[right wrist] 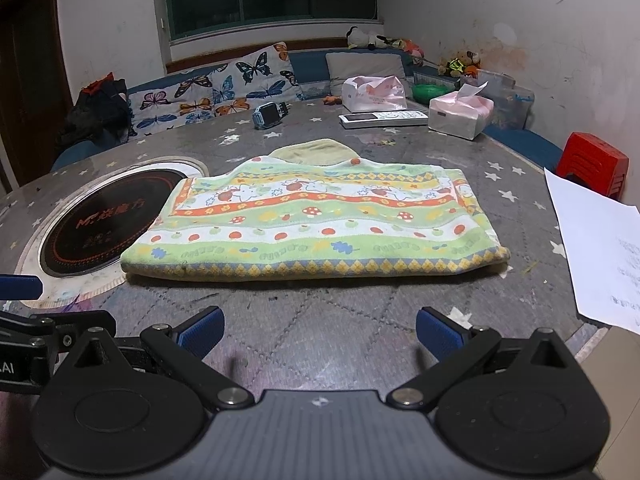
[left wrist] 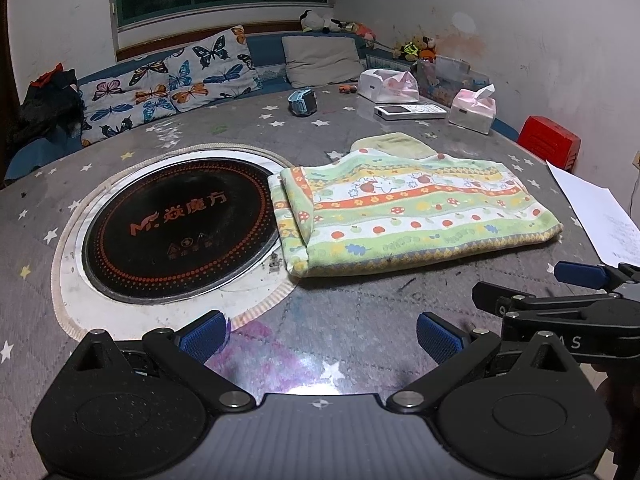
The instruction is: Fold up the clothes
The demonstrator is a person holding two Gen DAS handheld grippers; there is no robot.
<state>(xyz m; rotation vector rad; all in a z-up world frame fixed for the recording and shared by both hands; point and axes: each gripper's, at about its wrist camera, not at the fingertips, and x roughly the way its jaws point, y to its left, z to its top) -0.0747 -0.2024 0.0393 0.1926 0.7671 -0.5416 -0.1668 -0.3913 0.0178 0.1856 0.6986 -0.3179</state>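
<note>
Folded patterned towel [right wrist: 316,224] lying flat on the grey star-print table [right wrist: 340,320], striped with apples, mushrooms and flowers, its left edge just overlapping the rim of the round black cooktop [left wrist: 180,232] set into the table. Small plain yellowish cloth [right wrist: 314,150] tucked under the towel's far edge, poking out behind it. Left gripper [left wrist: 322,336] held low over the table near the front edge, jaws spread wide, blue pads [left wrist: 202,336] bare, nothing between them, well short of the towel. Right gripper [right wrist: 318,332] likewise low and in front of the towel's near edge, jaws wide apart and empty, not touching the fabric. Right gripper also seen from the left camera at the right edge, beside the left one. White sheet of paper [right wrist: 600,256] on the table's right side, apart from the towel. Farther back on the table: white remote control [right wrist: 384,118], pink tissue pack [right wrist: 460,114], white bag with pink print [right wrist: 374,92], small blue watch [right wrist: 270,114]. Behind the table, a bench with butterfly cushion [left wrist: 168,80], grey pillow [left wrist: 322,58] and soft toys [left wrist: 320,20]; red stool [right wrist: 592,164] at right.
</note>
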